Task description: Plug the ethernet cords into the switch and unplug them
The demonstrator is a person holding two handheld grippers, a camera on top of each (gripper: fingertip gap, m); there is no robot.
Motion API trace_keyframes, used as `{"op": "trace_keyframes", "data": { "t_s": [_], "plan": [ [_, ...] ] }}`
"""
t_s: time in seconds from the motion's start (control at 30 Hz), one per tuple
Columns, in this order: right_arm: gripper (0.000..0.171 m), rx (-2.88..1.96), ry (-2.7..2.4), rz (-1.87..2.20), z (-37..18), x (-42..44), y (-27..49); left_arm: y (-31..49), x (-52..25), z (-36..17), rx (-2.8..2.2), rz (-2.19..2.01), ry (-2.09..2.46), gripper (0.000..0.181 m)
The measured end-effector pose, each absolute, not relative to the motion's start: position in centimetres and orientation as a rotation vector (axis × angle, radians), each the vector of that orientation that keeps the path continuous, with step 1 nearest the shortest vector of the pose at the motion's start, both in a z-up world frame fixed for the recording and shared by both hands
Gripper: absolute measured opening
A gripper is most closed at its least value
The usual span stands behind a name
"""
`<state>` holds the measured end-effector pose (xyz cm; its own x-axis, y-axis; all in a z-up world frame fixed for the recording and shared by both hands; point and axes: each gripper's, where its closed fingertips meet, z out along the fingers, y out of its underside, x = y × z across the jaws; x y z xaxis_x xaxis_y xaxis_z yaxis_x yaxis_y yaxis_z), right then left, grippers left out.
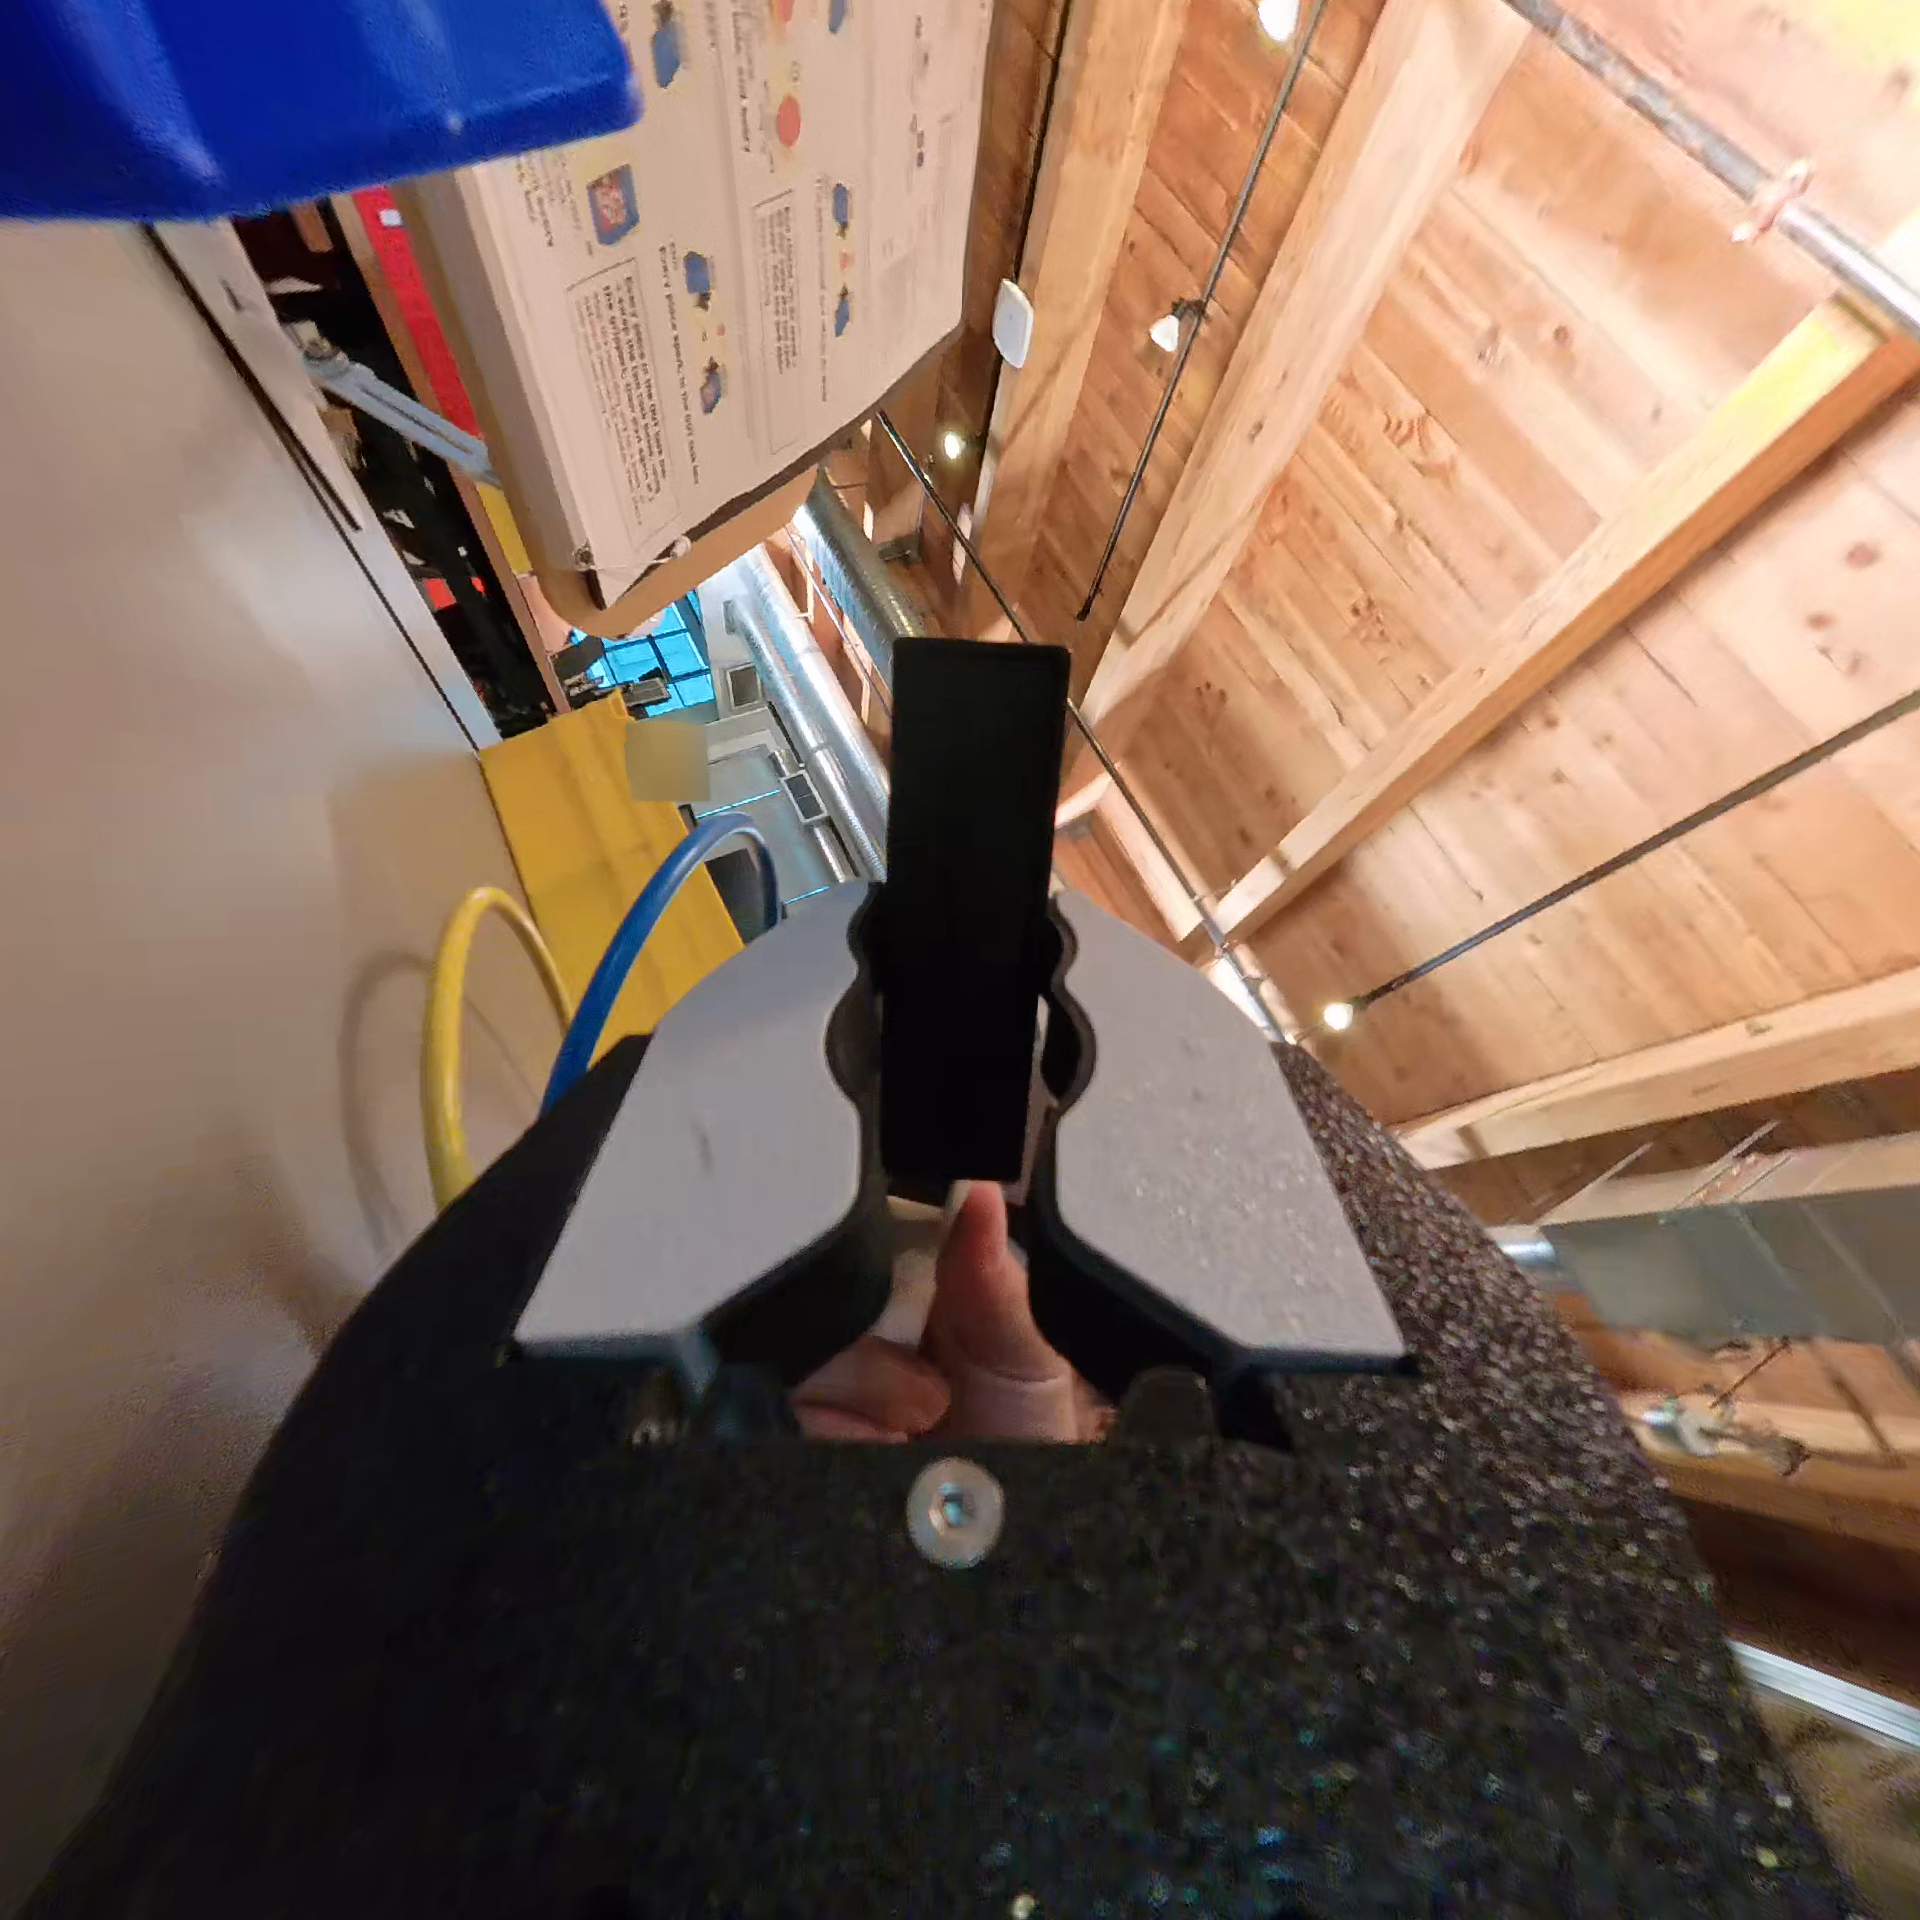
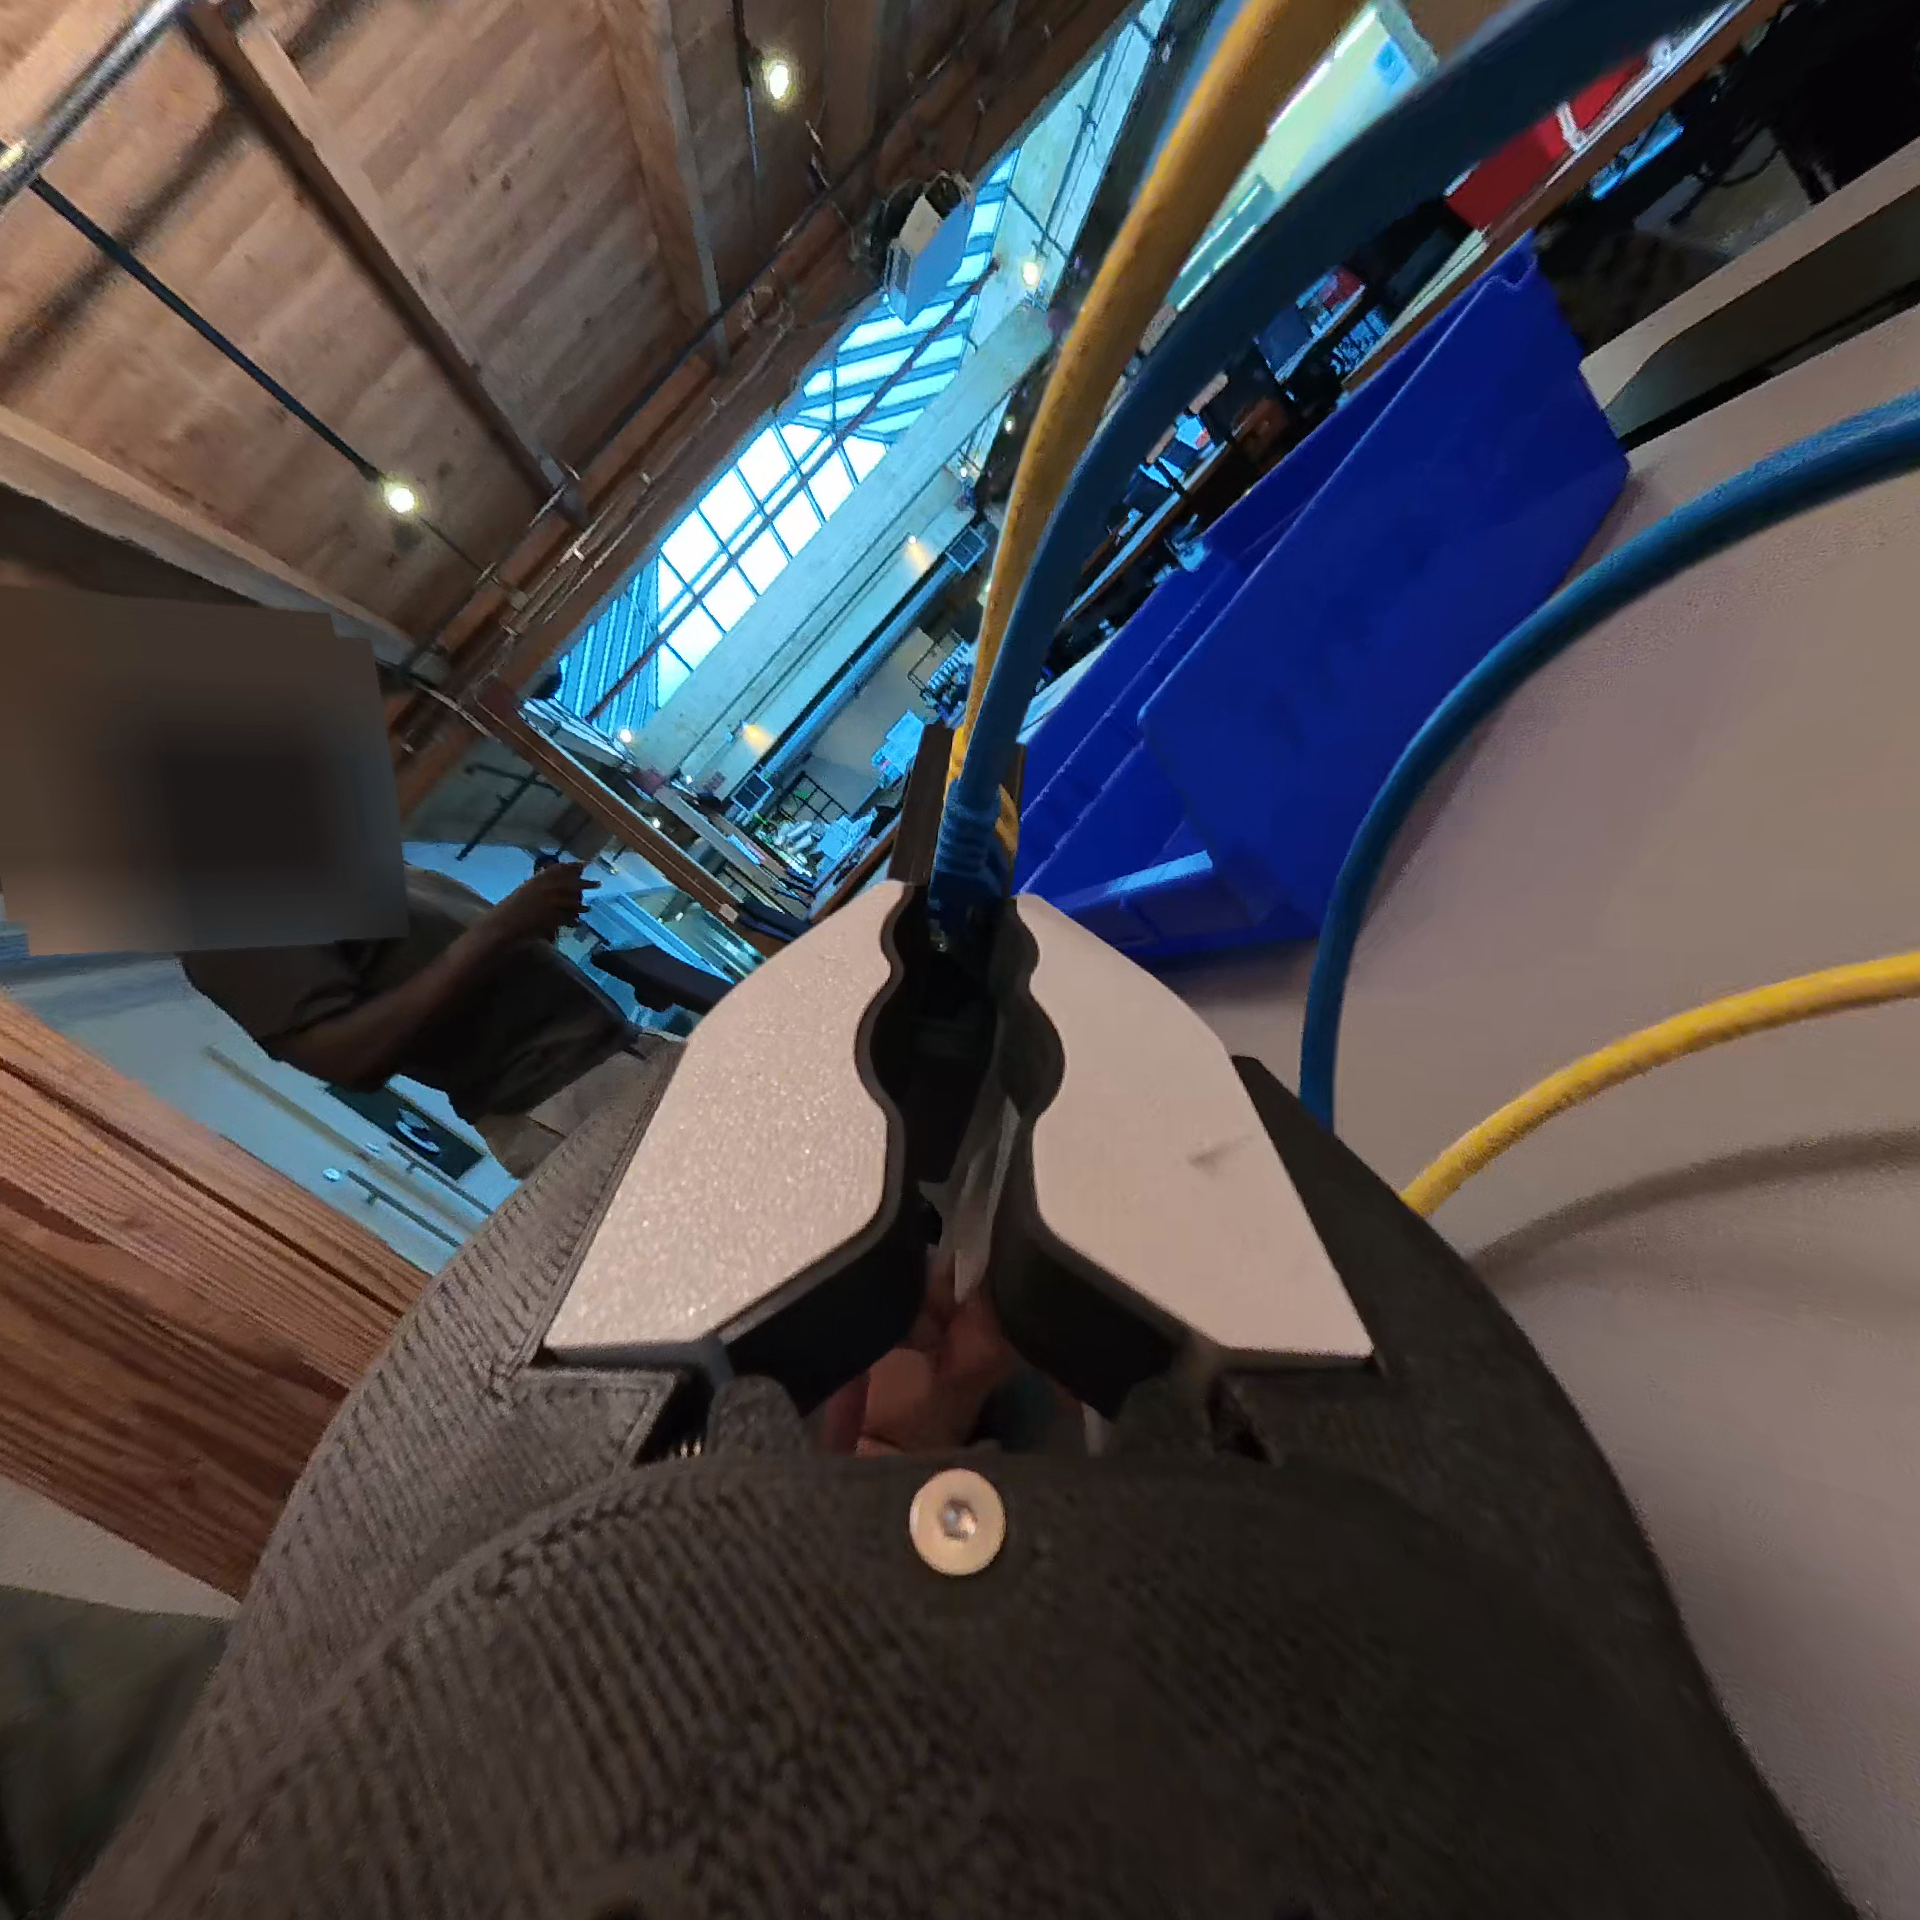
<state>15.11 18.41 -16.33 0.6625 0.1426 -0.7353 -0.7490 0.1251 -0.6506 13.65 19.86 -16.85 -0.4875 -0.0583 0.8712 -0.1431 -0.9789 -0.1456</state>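
Note:
My left gripper (image 1: 980,665) points up toward the ceiling and is shut on a flat black block (image 1: 971,883), apparently the switch; no ports show. A yellow cord (image 1: 442,1039) and a blue cord (image 1: 623,966) arch off the table and pass behind this gripper. My right gripper (image 2: 966,810) is shut on the plug end of the blue cord (image 2: 1049,540), which rises away from the fingers. The yellow cord (image 2: 1081,353) runs just behind it, and its end is hidden. Both cords loop back over the table at the right.
The beige table (image 2: 1662,1351) also shows at the left of the left wrist view (image 1: 156,831). Blue bins (image 2: 1351,623) stand on it, one close overhead (image 1: 260,94). A person (image 2: 416,997) sits beyond a wooden post (image 2: 156,1247). A poster board (image 1: 748,260) hangs nearby.

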Motion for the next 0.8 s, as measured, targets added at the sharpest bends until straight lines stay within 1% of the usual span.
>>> {"op": "trace_keyframes", "data": {
  "t_s": [0.13, 0.23, 0.27, 0.37, 0.63, 0.77, 0.8],
  "plan": [
    [0.014, -1.289, 0.580, 0.715, -16.3, 15.3, 18.3, 19.7, 13.7, -17.0, 1.583, 2.640, -0.267, 0.026],
    [0.014, -1.249, 0.591, 0.761, -16.1, 15.5, 18.2, 19.4, 13.8, -16.7, 1.684, 2.727, -0.490, 0.026],
    [0.014, -1.248, 0.591, 0.756, -16.1, 15.5, 18.2, 19.4, 13.7, -16.6, 1.697, 2.726, -0.501, 0.026],
    [0.014, -1.275, 0.599, 0.831, -16.4, 15.2, 18.5, 19.9, 13.6, -16.9, 1.657, 2.693, -0.349, 0.027],
    [0.014, -1.166, 0.697, 0.843, -16.7, 14.7, 18.1, 20.3, 13.4, -16.5, 1.696, 2.726, -0.321, 0.027],
    [0.023, -1.147, 0.731, 0.847, -17.2, 14.7, 18.1, 20.7, 13.3, -16.5, 1.705, 2.736, -0.308, 0.027],
    [0.022, -1.129, 0.735, 0.851, -17.1, 14.8, 18.1, 20.7, 13.3, -16.5, 1.701, 2.738, -0.322, 0.028]
  ]
}}
